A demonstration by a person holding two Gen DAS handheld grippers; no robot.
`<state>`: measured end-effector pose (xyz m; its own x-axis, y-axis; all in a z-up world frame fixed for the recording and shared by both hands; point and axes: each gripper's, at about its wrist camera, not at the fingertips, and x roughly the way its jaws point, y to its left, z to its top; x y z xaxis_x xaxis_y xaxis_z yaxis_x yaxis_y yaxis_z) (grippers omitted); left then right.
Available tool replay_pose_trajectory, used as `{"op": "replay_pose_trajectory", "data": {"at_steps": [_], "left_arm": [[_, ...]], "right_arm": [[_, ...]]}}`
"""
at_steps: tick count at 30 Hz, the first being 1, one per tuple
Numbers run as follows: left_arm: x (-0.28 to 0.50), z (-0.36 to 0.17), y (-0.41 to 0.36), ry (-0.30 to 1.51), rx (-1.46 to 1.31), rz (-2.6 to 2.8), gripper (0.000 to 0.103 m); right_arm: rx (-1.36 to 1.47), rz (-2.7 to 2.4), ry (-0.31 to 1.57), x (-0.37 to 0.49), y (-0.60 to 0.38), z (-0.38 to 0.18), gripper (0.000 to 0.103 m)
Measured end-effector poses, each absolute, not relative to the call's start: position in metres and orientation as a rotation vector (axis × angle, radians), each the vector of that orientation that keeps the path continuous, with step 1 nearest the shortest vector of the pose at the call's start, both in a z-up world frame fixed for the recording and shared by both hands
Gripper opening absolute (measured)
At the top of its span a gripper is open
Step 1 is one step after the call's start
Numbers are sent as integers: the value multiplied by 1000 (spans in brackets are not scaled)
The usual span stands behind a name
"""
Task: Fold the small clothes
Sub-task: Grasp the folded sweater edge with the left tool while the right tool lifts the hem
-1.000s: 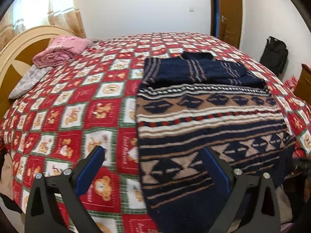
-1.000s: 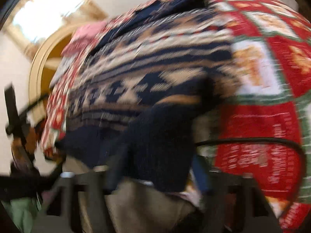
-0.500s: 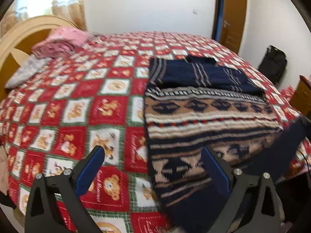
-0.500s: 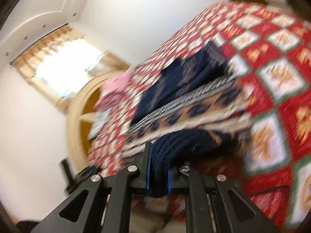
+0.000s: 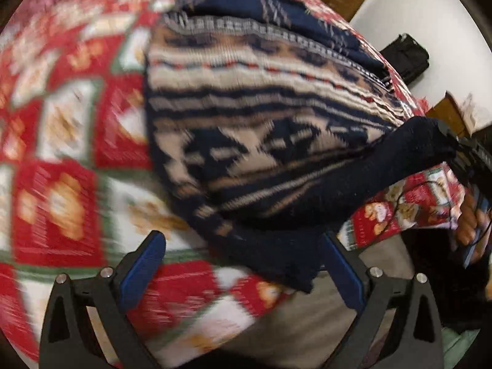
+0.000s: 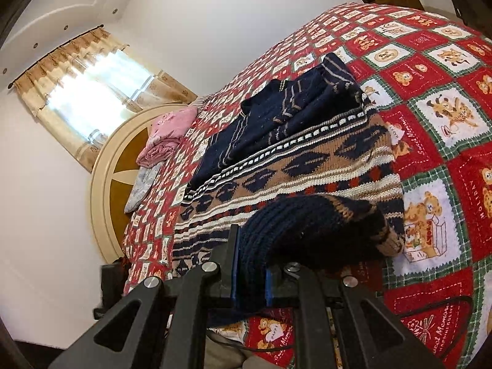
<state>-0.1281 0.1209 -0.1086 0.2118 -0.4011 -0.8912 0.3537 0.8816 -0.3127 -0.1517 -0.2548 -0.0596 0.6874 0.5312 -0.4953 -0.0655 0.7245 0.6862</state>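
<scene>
On the bed, the patterned sweater lies spread out. The right gripper has its fingers clamped on the navy hem at 6 o'clock. The left gripper fingers stand wide, the hem's other corner hanging between them.

the left wrist view looks from the foot edge of the bed, close and low, facing up the quilt past its own left gripper; it is motion-blurred. the right wrist view sits tilted at the same edge, facing toward the headboard and window. both share the sweater, seen near
</scene>
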Motion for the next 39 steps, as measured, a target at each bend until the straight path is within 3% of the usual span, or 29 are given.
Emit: {"op": "replay_pose_trajectory", "data": {"at_steps": [3, 4, 6, 7, 8, 9, 10, 17, 23, 27, 33, 35, 37, 39], "left_arm": [[-129, -135, 108, 1327, -119, -519, 90], [-133, -140, 103, 1340, -114, -527, 78], [-139, -138, 94, 1303, -41, -509, 75], [-142, -134, 90, 1269, 3, -508, 68], [-143, -130, 89, 1251, 14, -504, 50], [-143, -124, 92, 1231, -7, -513, 13], [-141, -120, 96, 1235, -56, -534, 8], [-132, -53, 110, 1097, -174, -598, 8], [-58, -2, 108, 1019, -210, -533, 9], [15, -11, 106, 1043, -205, -375, 12], [76, -55, 115, 1168, -199, -295, 32], [76, -54, 125, 1153, -181, -267, 45], [77, -48, 142, 1111, -208, -268, 51], [75, -40, 154, 1057, -208, -261, 51]], "right_arm": [[696, 360, 755, -153, -256, -62, 13], [698, 360, 756, -153, -257, -62, 13], [700, 360, 755, -153, -256, -61, 13], [700, 361, 755, -152, -256, -60, 13], [700, 362, 756, -152, -256, -59, 13], [706, 364, 757, -152, -257, -57, 13], [720, 371, 756, -153, -258, -55, 13], [814, 432, 697, -147, -274, -25, 13], [912, 335, 724, -89, -291, -37, 13], [1019, 216, 759, -46, -306, -75, 15], [1183, 126, 851, -20, -330, -123, 21], [1205, 154, 822, -19, -337, -120, 33], [1225, 170, 762, -23, -344, -112, 60], [1234, 197, 725, -25, -350, -103, 63]]}}
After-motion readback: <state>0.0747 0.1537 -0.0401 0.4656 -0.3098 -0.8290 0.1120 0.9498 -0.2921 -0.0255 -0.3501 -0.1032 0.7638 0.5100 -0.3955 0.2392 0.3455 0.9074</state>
